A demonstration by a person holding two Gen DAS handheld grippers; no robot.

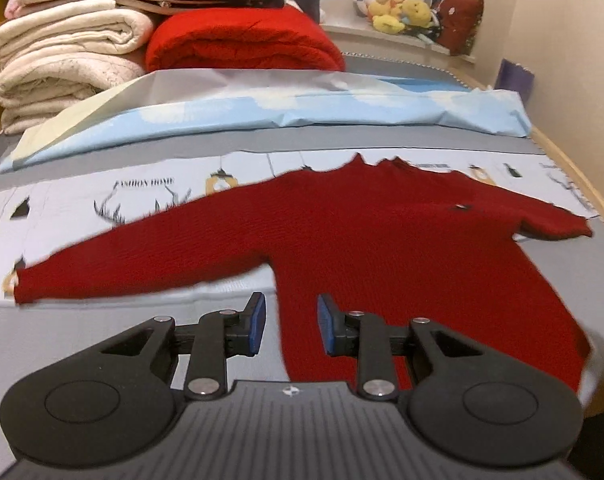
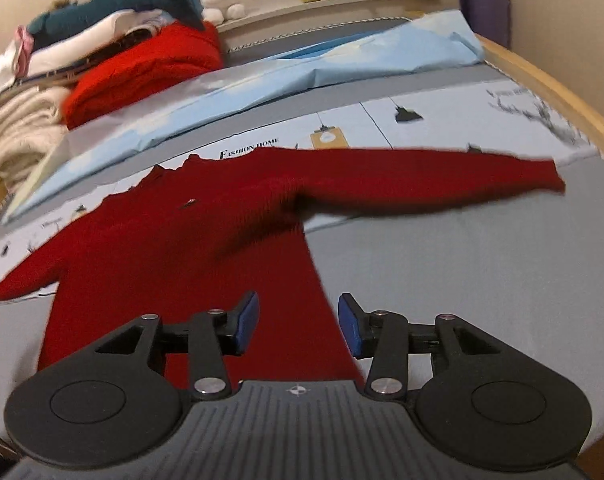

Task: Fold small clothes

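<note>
Both tools, left point(image 1: 291, 322) and right point(image 2: 297, 322), hang spread and empty above the red sweater point(image 1: 382, 232), apparently flat on the bed point(image 2: 462, 264).

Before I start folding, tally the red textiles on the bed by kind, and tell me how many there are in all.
Dark red knit sweater, spread flat with both sleeves out: 1
Bright red folded blanket, at the far end beside the cream pile: 1
Total: 2
</note>
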